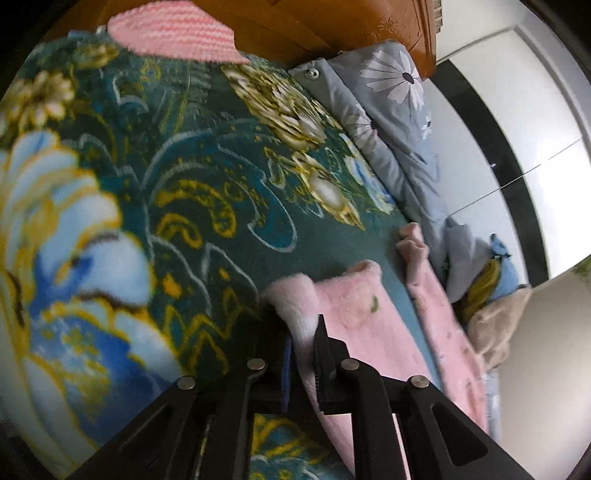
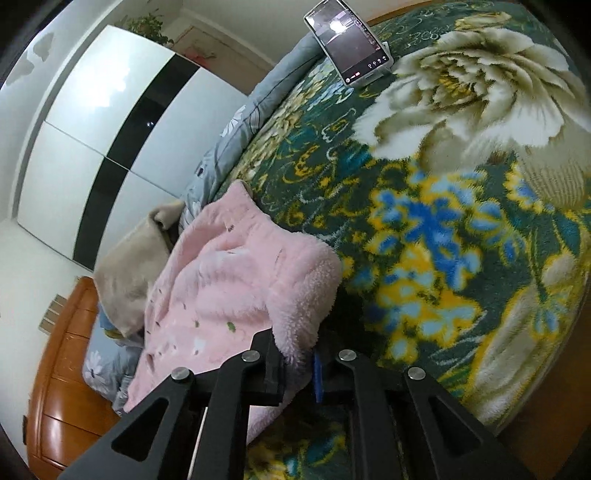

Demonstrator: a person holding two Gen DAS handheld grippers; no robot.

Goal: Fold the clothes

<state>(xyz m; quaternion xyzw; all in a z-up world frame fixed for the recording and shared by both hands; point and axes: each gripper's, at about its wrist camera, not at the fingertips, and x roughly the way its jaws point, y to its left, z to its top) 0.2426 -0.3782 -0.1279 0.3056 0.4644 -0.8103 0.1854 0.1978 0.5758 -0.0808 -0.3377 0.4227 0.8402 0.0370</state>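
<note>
A fluffy pink garment [image 1: 354, 295] lies on a dark green flowered blanket [image 1: 207, 192] that covers the bed. My left gripper [image 1: 304, 332] is shut on one edge of the pink garment, with the white fleece lining pinched between its fingers. In the right wrist view the same pink garment [image 2: 221, 280] is bunched up, and my right gripper [image 2: 295, 354] is shut on a fluffy corner of it. Two pink cuffs or legs [image 1: 413, 240] stretch away from the left gripper.
A grey daisy-print quilt [image 1: 399, 96] lies along the bed's edge. A pink knitted item [image 1: 177, 33] lies by the wooden headboard [image 1: 332, 22]. A beige garment [image 2: 129, 273] lies beside the pink one. A phone on a stand [image 2: 351, 44] is on the blanket. A white and black wardrobe [image 2: 103, 129] stands beyond.
</note>
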